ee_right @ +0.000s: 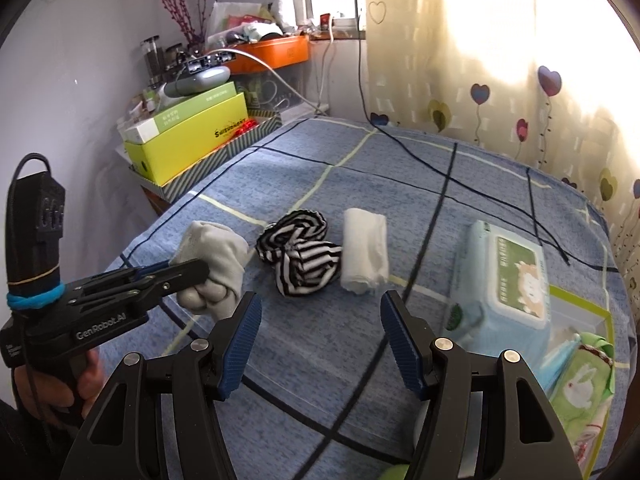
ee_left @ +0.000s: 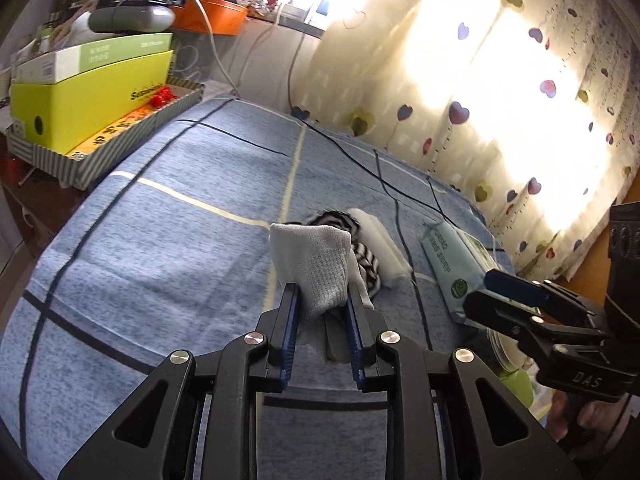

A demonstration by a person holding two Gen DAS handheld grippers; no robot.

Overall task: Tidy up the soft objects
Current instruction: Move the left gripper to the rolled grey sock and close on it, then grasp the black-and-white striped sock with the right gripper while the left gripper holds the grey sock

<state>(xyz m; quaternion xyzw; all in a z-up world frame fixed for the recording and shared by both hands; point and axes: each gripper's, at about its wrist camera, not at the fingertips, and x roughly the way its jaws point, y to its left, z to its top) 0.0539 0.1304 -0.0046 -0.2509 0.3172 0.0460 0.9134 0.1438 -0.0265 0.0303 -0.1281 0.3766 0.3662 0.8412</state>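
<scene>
- We are clamping the left gripper [ee_left: 322,300] on a pale grey sock bundle [ee_left: 316,264], a soft knitted lump that is bulging above the blue pads at the centre of the left wrist view.
- In the right wrist view the same bundle [ee_right: 216,268] is sitting at centre left, pinched and lifted off the bed [ee_right: 320,340].
- We are holding the right gripper [ee_right: 320,332] with its jaws apart and nothing between them, low in the frame.
- A black-and-white striped bundle [ee_right: 300,252] is lying mid-frame on the blue checked bedcover, just left of a rolled white cloth [ee_right: 366,248].
- A pack of wet wipes [ee_right: 504,280] is lying at the right.
</scene>
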